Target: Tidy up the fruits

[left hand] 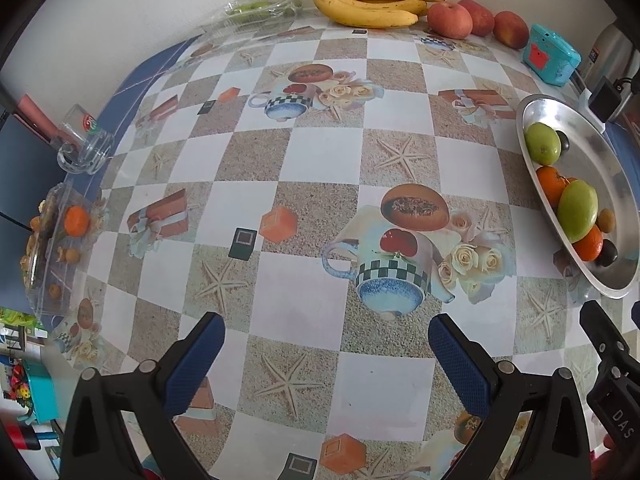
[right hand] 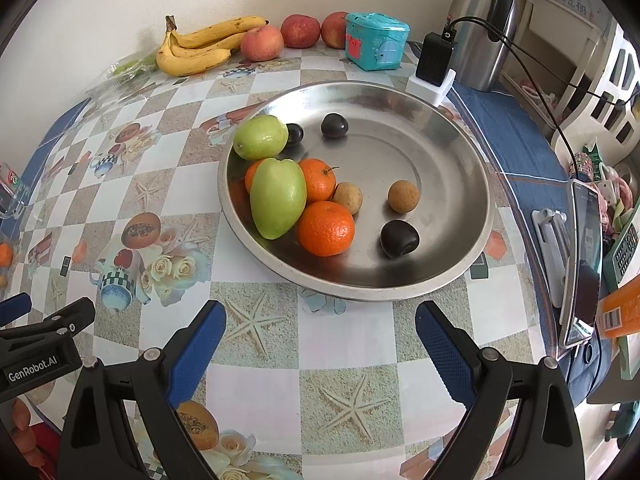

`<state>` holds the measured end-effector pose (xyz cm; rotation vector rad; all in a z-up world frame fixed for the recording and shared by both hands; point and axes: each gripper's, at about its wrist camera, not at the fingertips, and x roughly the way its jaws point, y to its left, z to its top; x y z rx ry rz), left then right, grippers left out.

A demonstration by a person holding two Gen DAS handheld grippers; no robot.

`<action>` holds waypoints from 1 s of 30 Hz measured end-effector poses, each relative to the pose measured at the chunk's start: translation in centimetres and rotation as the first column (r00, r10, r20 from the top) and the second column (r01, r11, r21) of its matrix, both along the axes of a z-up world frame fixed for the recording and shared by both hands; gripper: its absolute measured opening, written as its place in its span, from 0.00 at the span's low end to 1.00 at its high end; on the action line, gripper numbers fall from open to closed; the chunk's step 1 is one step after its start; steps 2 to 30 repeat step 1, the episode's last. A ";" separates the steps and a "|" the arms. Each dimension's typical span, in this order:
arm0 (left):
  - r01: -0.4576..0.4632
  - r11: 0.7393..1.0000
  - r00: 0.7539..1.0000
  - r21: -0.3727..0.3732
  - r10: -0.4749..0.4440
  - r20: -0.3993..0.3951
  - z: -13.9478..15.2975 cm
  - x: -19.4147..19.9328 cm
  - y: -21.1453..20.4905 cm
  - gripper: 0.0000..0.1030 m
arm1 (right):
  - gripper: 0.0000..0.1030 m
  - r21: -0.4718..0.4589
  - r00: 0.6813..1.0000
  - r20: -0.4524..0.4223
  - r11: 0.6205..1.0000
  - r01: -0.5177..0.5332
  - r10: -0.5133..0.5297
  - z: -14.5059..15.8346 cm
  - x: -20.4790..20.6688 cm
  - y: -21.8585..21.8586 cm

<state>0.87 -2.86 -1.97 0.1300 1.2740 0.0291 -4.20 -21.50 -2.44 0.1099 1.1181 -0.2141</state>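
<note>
Currently, status by item:
Left gripper (left hand: 326,346): jaws spread wide, nothing between them, above bare tablecloth (left hand: 320,168).
Right gripper (right hand: 320,334): jaws spread wide, empty, just short of the near rim of the metal dish (right hand: 460,152).
Dish contents: two green fruits (right hand: 276,196), three oranges (right hand: 325,229), two brown round fruits (right hand: 403,197), three dark plums (right hand: 399,239), mostly grouped at its left side.
Back edge by the wall: bananas (right hand: 196,46), then three apples (right hand: 262,43), then a teal box (right hand: 374,40).
Left table edge: clear container (left hand: 52,240) holding an orange and small fruits.
</note>
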 end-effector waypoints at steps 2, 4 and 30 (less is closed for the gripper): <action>0.000 1.000 1.000 -0.001 0.000 0.001 0.0 0.0 0.0 1.00 | 0.93 0.000 1.000 0.000 1.000 0.000 0.000 0.0 0.0 0.0; 0.000 1.000 1.000 -0.001 0.000 0.001 0.0 0.0 0.0 1.00 | 0.93 0.000 1.000 0.000 1.000 0.000 0.000 0.0 0.0 0.0; 0.000 1.000 1.000 -0.001 0.000 0.001 0.0 0.0 0.0 1.00 | 0.93 0.000 1.000 0.000 1.000 0.000 0.000 0.0 0.0 0.0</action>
